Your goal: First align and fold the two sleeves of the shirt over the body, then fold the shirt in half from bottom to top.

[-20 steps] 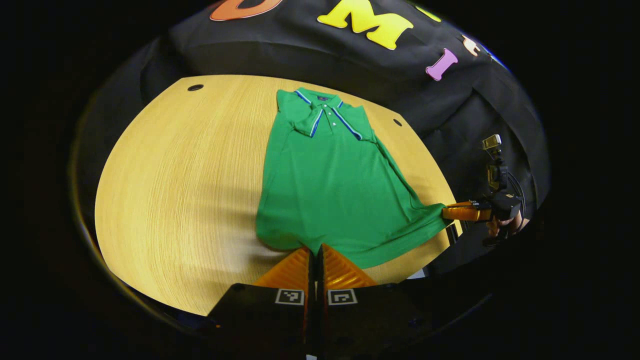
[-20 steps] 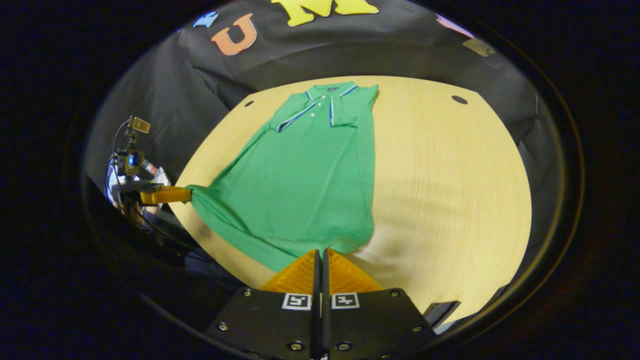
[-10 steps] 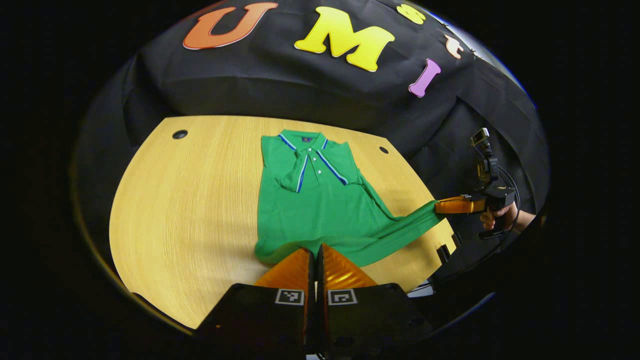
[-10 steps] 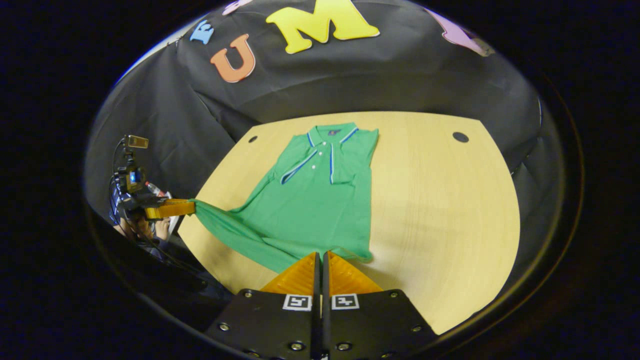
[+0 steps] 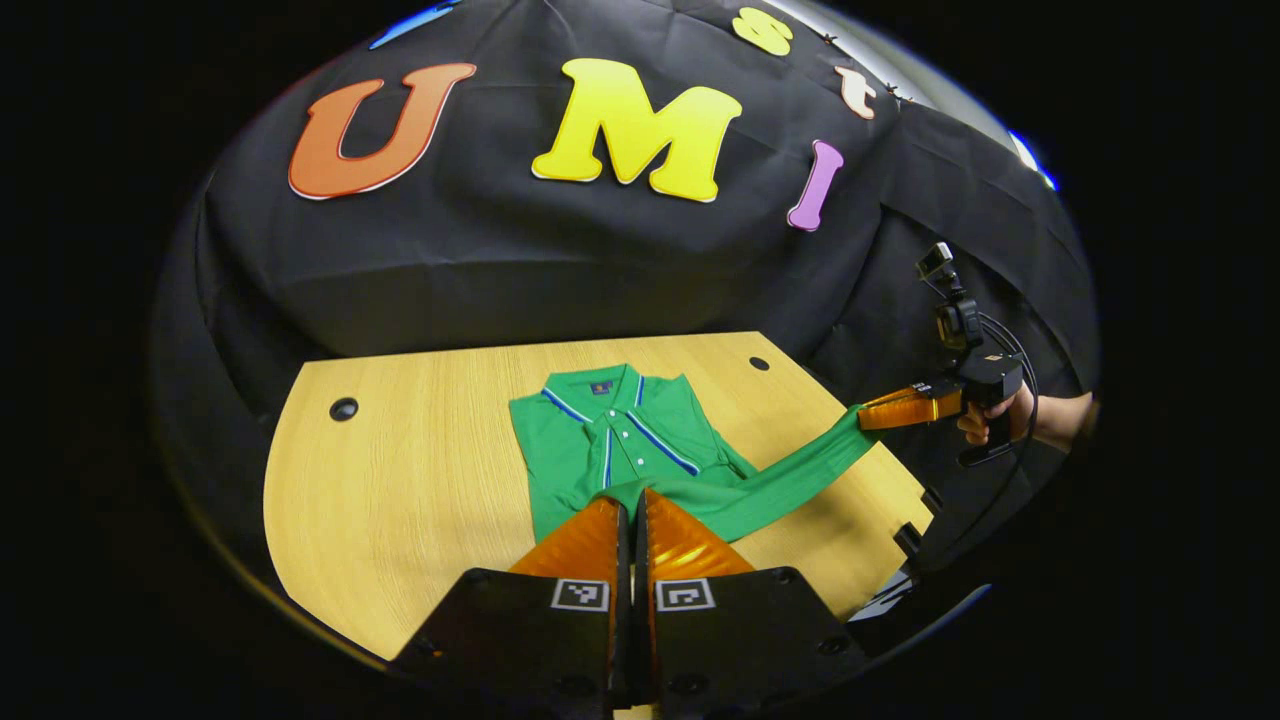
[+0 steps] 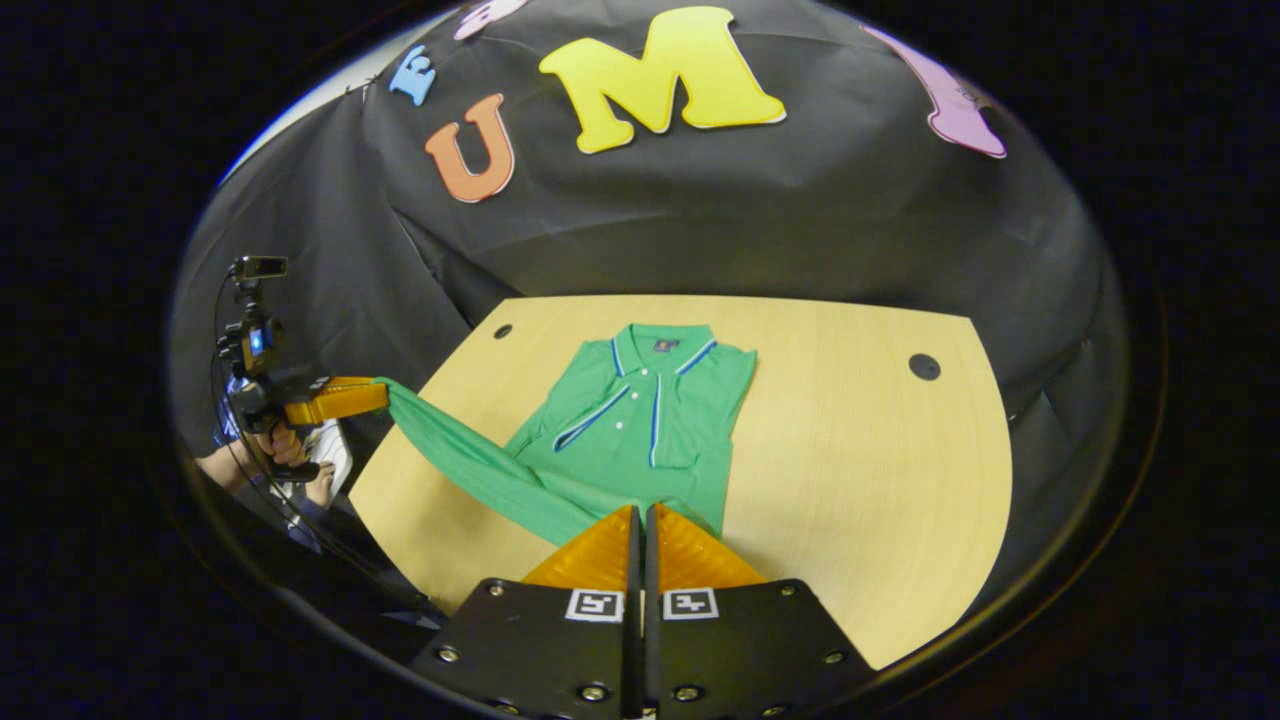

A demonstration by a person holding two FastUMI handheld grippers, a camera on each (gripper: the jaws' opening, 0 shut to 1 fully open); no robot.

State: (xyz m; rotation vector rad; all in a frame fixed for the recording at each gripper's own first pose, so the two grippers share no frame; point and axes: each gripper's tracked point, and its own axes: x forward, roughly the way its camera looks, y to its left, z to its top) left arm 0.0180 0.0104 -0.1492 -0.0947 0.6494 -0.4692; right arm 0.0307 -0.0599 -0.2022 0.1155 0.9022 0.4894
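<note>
A green polo shirt point(image 5: 610, 435) with blue-striped collar lies on the wooden table point(image 5: 400, 500), collar at the far side, sleeves folded in over the body. Its bottom hem point(image 5: 780, 480) is lifted off the table and stretched as a band between both grippers. My left gripper point(image 5: 632, 498) is shut on one hem corner; in the right gripper view it shows at far left point(image 6: 378, 392). My right gripper point(image 6: 641, 510) is shut on the other corner above the shirt point(image 6: 650, 420); it also shows in the left gripper view point(image 5: 868, 412). The shirt's lower body is hidden under the raised hem.
The table point(image 6: 850, 480) has small round holes near its far corners point(image 5: 343, 408) point(image 6: 924, 366). A person's hand point(image 5: 985, 420) holds the right gripper beyond the table's edge. Black cloth hangs behind the table.
Both grippers have risen and moved toward the collar with the hem in them. The shirt's lower half has come up off the table and doubled over the upper half.
</note>
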